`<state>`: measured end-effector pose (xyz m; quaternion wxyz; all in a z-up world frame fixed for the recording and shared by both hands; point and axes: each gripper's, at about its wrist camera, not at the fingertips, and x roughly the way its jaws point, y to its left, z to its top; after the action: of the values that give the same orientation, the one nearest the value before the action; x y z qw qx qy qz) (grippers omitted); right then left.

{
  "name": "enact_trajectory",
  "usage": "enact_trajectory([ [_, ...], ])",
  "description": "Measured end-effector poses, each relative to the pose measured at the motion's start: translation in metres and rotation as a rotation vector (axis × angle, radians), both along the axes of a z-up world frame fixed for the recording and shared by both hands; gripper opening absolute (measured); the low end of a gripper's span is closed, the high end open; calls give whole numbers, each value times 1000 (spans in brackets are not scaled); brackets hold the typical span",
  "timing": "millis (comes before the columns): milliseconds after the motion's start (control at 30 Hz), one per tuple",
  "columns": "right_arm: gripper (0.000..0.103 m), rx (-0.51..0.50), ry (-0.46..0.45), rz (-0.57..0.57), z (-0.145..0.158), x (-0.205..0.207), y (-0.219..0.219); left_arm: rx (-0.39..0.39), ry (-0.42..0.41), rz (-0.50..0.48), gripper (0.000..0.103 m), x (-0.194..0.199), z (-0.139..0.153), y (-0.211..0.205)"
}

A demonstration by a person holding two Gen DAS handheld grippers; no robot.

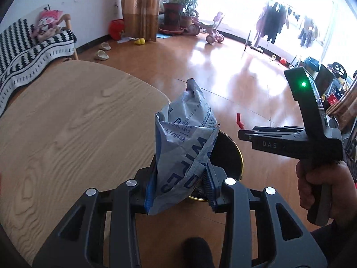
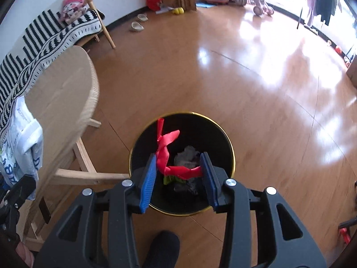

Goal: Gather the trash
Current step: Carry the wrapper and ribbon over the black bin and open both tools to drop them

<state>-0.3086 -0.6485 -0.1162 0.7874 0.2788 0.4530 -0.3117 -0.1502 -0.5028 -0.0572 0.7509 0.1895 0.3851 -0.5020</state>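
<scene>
Right wrist view looks straight down into the black bin (image 2: 181, 163) on the floor beside the wooden table (image 2: 60, 93). The right gripper (image 2: 178, 172) is clamped on a red deflated balloon (image 2: 169, 156) hanging directly over the bin's opening. The left gripper (image 1: 180, 178) is clamped on a crumpled wipes packet (image 1: 185, 147), above the bin's edge nearest the table. That packet is bulky and off-centre; let go there, it could catch the rim and tumble onto the floor. The limp balloon might cling to a pad.
</scene>
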Motion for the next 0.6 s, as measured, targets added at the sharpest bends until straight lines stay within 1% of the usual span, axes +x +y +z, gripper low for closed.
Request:
enact_trajectory([
  [200,41,2,-3,1,1,2,-3,6,7,-4,36,6,-4,-14],
  [300,43,0,-14,-5,3,5,-3,10,11,-6,36,7,-8,-22],
  [367,52,1,-18,-12,3,2,-4,13,13,-7,36,7,-9,-24],
  [400,60,-1,-23,-16,3,1,-3,14,15,-7,36,9,-10,-24],
  [433,62,-3,-26,-20,3,1,-3,16,17,-8,36,9,-11,-25],
  [600,64,-18,-33,-42,7,-1,-4,19,26,-14,36,9,-15,-30],
])
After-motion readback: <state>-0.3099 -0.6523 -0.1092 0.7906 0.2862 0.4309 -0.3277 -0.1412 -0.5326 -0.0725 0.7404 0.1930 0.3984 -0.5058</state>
